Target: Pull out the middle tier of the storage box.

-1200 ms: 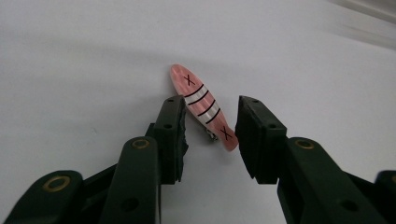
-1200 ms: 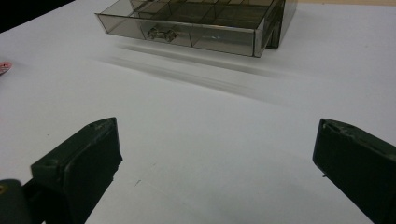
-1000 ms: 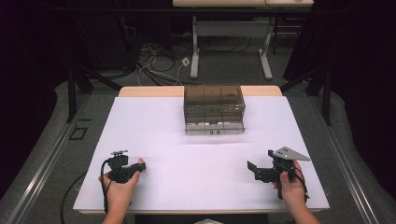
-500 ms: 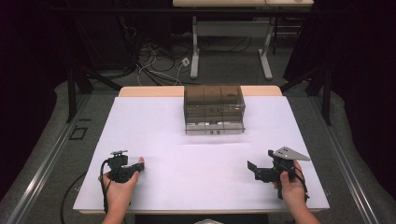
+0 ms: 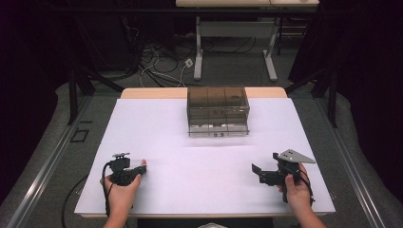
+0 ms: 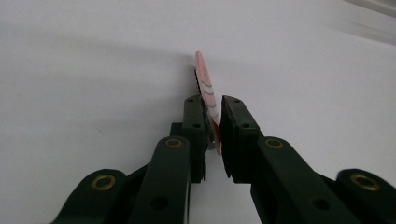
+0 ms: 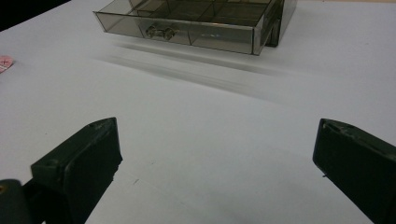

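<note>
Pinching a pink disc (image 6: 206, 88) edgewise, left gripper (image 6: 212, 123) jaws closed

Seen edge-on between the left gripper (image 6: 212, 126) fingers, the pink card (image 6: 206, 91) keeps its face and lower part hidden. The smoky drawer box (image 7: 196, 21) is cut off at the right gripper view's top edge; its contents (image 7: 161, 31) are too blurred to identify.
</note>
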Action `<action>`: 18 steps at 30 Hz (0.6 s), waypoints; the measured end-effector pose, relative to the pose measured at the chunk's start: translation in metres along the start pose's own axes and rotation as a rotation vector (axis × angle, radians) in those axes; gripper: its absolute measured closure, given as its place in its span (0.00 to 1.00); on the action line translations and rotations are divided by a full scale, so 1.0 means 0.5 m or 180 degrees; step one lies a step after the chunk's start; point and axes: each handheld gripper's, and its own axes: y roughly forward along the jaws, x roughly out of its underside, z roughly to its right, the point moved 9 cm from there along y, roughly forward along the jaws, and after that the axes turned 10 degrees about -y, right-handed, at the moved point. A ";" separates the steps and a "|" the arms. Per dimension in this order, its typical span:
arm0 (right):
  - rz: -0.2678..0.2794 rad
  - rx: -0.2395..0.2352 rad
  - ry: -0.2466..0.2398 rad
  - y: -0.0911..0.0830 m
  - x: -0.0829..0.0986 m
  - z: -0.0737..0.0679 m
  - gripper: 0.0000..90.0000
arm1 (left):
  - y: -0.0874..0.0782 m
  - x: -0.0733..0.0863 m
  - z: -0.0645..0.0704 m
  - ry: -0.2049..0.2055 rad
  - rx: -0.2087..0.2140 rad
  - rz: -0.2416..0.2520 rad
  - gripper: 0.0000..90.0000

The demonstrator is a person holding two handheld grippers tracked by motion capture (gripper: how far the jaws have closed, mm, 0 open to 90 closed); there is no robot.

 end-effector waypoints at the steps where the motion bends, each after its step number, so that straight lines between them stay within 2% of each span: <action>1: -0.0001 0.0006 0.0018 0.000 0.000 0.000 0.01 | 0.000 0.000 0.000 -0.0001 0.0002 0.0003 0.90; 7: -0.0002 0.0002 0.0004 0.001 0.000 0.000 0.01 | -0.001 -0.001 0.002 0.0001 0.0033 0.0003 0.90; 9: -0.0004 0.0001 0.0005 0.001 0.000 -0.001 0.01 | -0.003 -0.002 0.000 0.0052 0.0028 0.0007 0.90; 11: -0.0002 0.0002 0.0001 0.001 0.000 -0.001 0.01 | -0.004 -0.002 0.000 0.0050 0.0034 0.0009 0.90; 18: 0.0000 -0.0001 -0.0005 0.000 0.000 0.000 0.01 | -0.009 -0.007 0.000 0.0048 0.0051 0.0078 0.90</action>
